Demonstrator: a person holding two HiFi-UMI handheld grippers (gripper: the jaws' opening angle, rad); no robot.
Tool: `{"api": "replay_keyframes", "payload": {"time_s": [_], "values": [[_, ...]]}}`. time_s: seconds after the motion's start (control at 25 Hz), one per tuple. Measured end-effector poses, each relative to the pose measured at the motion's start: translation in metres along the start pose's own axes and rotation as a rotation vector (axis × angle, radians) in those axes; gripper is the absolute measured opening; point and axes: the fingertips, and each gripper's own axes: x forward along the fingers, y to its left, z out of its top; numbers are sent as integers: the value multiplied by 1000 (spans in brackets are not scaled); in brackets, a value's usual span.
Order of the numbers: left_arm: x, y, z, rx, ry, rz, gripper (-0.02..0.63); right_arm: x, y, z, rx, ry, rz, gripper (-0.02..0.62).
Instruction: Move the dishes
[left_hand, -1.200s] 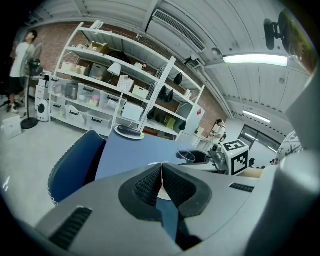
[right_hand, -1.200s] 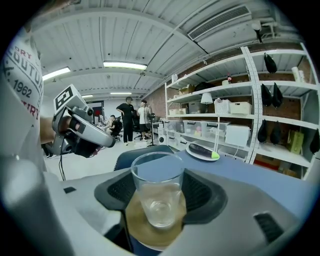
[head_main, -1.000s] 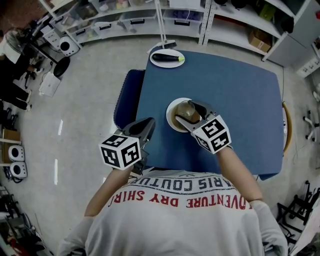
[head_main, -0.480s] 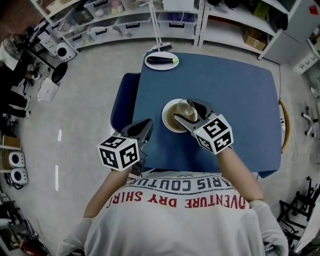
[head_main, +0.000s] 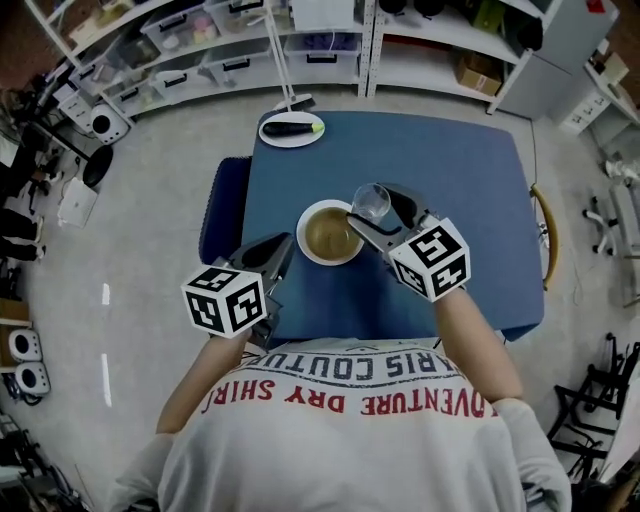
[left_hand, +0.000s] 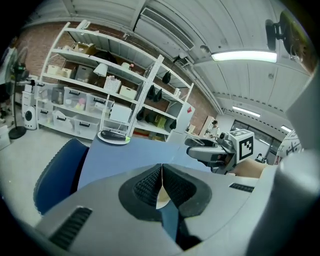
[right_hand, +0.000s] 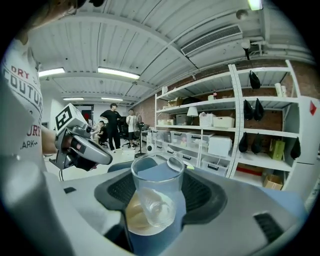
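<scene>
A clear drinking glass (head_main: 371, 201) hangs above the blue table (head_main: 460, 190), just right of a white bowl (head_main: 331, 233) with a brown inside. My right gripper (head_main: 372, 212) is shut on the glass (right_hand: 155, 192), and the bowl (right_hand: 136, 220) lies below it. My left gripper (head_main: 274, 250) hovers at the table's near left edge, shut with nothing in it. Its pads (left_hand: 150, 186) meet. At the far left corner a white plate (head_main: 291, 128) carries a dark eggplant (head_main: 287, 126). The plate (left_hand: 114, 136) also shows in the left gripper view.
A blue chair (head_main: 222, 207) stands against the table's left side. Shelves with bins (head_main: 235, 40) line the far wall. A wooden chair back (head_main: 547, 235) sits at the table's right edge. People (right_hand: 114, 125) stand far off in the right gripper view.
My right gripper has lifted the glass out of the bowl and carried it up and to the right. The left gripper has stayed shut at the table's near edge.
</scene>
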Motion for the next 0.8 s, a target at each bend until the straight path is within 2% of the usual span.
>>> {"api": "replay_keyframes", "payload": {"time_s": [0.36,0.8], "values": [[23,-23,8,41,11,-64,29,-38,-41,-19,38,28,-136,288],[55,-41,7,79,59,-123,28,-68,-89,-71,135,85,-273,288]]}}
